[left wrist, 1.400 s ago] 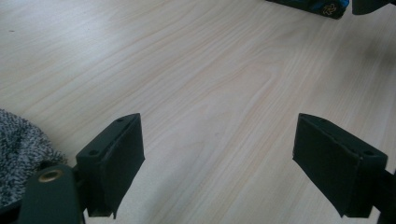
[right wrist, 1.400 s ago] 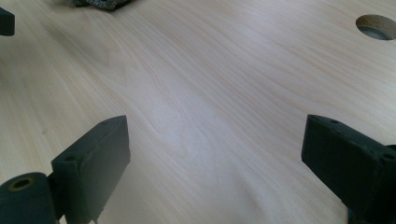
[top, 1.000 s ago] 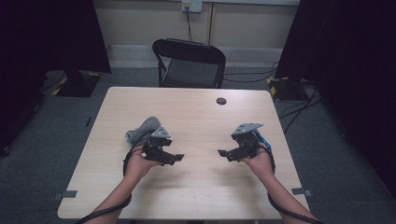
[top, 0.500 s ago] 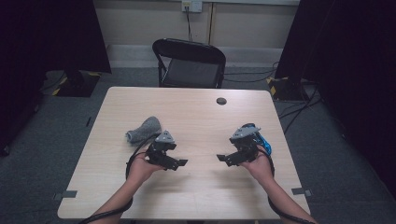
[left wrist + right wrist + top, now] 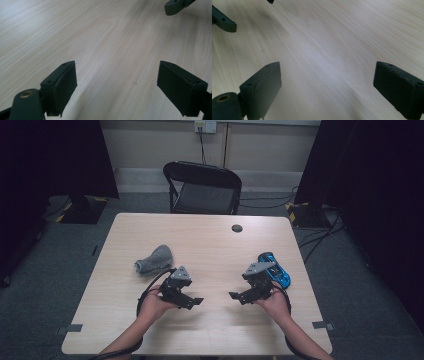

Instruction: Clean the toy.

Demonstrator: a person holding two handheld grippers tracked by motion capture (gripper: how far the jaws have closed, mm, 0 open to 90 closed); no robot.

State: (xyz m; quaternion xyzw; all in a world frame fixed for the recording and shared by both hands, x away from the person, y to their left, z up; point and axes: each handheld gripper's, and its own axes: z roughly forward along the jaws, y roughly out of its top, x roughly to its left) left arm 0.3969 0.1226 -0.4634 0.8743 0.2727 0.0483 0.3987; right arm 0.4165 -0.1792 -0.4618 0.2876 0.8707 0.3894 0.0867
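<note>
**Both grippers empty, facing each other over bare tabletop**

We hold the left gripper (image 5: 192,301) and right gripper (image 5: 239,296) low over the table (image 5: 210,245), tips turned inward toward one another. Jaws on both stand spread wide with nothing between them. The blue toy car (image 5: 274,269) sits just beside the right gripper, on its far side; the grey cloth (image 5: 154,259) lies near the left one, apart from it. We judge this a ready pose, each tool parked next to its likely pick.
</note>
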